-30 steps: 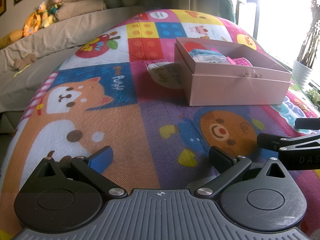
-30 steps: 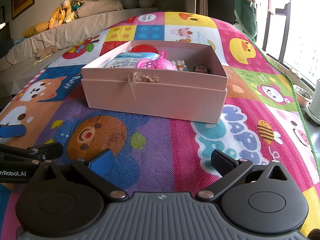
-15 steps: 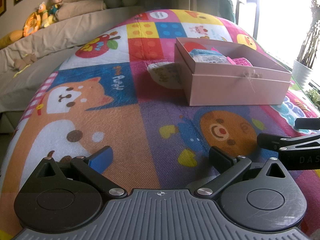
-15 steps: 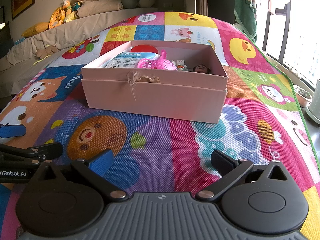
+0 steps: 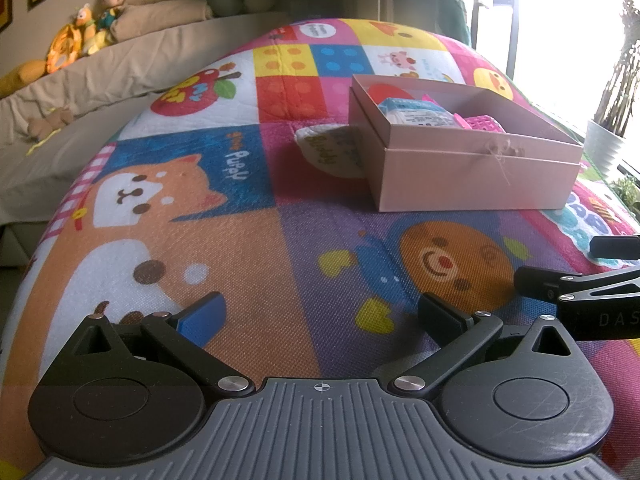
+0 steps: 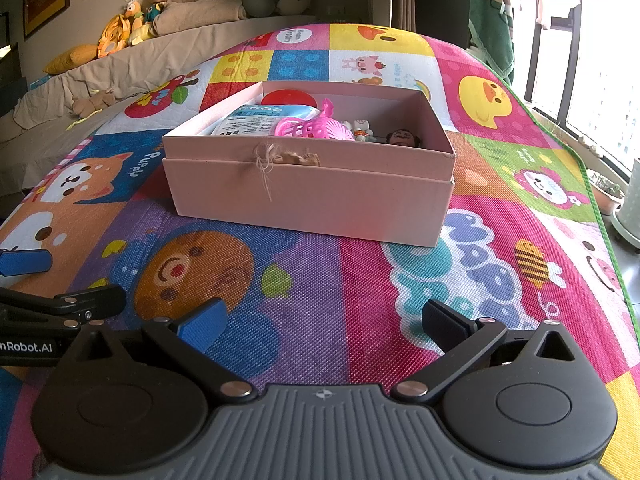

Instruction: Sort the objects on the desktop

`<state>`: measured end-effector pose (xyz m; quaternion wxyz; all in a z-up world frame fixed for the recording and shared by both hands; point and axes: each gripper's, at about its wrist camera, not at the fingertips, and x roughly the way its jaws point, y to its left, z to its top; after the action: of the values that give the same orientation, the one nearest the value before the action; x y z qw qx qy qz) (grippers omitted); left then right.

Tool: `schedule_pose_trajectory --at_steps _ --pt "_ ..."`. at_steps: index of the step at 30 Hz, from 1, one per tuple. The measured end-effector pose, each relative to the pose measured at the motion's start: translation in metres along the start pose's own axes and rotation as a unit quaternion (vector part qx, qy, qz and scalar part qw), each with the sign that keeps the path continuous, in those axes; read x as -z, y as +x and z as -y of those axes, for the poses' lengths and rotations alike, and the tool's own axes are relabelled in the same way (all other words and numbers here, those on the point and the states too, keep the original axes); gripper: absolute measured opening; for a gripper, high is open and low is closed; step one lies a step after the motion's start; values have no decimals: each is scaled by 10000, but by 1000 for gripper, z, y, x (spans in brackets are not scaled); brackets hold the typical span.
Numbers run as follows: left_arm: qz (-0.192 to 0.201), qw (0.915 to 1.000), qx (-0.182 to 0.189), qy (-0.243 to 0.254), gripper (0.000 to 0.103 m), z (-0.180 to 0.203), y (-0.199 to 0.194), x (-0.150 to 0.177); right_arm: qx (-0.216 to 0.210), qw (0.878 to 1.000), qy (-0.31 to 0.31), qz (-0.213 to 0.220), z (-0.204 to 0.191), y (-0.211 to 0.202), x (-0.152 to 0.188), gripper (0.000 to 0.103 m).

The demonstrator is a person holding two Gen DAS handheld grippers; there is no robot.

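Note:
A pink cardboard box [image 5: 472,178] [image 6: 312,196] stands open on the colourful play mat. Inside it lie a blue-and-white packet [image 6: 260,122], a pink plastic toy [image 6: 316,128], a red disc [image 6: 288,98] and small figures [image 6: 402,137]. A white pouch with printed letters [image 5: 330,150] lies on the mat against the box's left side. My left gripper [image 5: 320,316] rests low near the mat's front edge, open and holding nothing. My right gripper [image 6: 322,320] sits beside it, also open and empty, facing the box's front wall.
A beige sofa [image 6: 132,64] with stuffed toys [image 6: 136,20] runs along the mat's left side. Windows, hanging clothes [image 6: 490,12] and a plant pot [image 5: 606,146] stand at the right. The mat [image 5: 224,240] between grippers and box is flat.

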<state>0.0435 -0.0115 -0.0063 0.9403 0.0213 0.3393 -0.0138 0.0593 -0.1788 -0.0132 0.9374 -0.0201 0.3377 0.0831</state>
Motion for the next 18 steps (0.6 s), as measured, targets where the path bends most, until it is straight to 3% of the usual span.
schedule_pose_trajectory --at_steps 18 --pt "0 10000 -9 -6 103 0 0 0 0 10000 0 0 0 0 0 103"
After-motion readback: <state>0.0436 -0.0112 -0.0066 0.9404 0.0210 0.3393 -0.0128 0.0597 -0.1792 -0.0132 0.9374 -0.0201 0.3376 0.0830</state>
